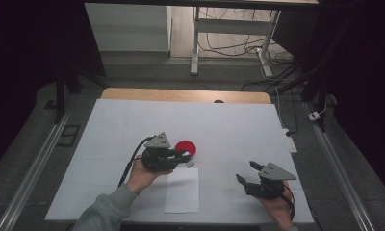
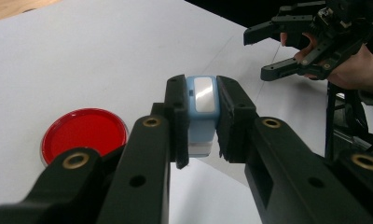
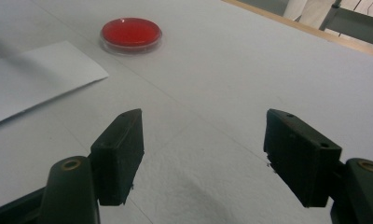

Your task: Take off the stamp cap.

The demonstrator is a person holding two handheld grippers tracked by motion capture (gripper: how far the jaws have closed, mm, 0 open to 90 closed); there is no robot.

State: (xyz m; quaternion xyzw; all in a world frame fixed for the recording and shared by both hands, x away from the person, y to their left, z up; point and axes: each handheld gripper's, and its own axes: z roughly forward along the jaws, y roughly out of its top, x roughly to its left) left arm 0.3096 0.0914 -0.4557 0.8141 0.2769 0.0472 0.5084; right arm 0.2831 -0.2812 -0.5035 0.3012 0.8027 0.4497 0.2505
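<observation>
The left claw (image 2: pixel 202 122) is clamped on a small pale-blue block (image 2: pixel 201 109). The block has rounded corners, a glossy grey-white panel on the face turned to the camera, a small dark mark on its left edge, and a white lower part. What the item is cannot be told. It sits upright between the two black pads, pinched on its flat sides, clear of the worktop (image 1: pixel 238 125). In the high view the left claw (image 1: pixel 186 157) points toward the right, with the block at its tips, just above the far edge of a white sheet (image 1: pixel 182 190).

A round, shallow dish (image 2: pixel 84 133) lies on the worktop just beside the left claw. It has a clear rim and is red across its whole inside; whether that is liquid or a solid layer cannot be told. Its lid, if any, cannot be made out.

The right claw (image 3: pixel 201 154) stands wide apart with nothing between its pads, low over bare white worktop, well apart from dish and sheet. The person's hand (image 1: pixel 277 207) grips it near the worktop's near edge.
</observation>
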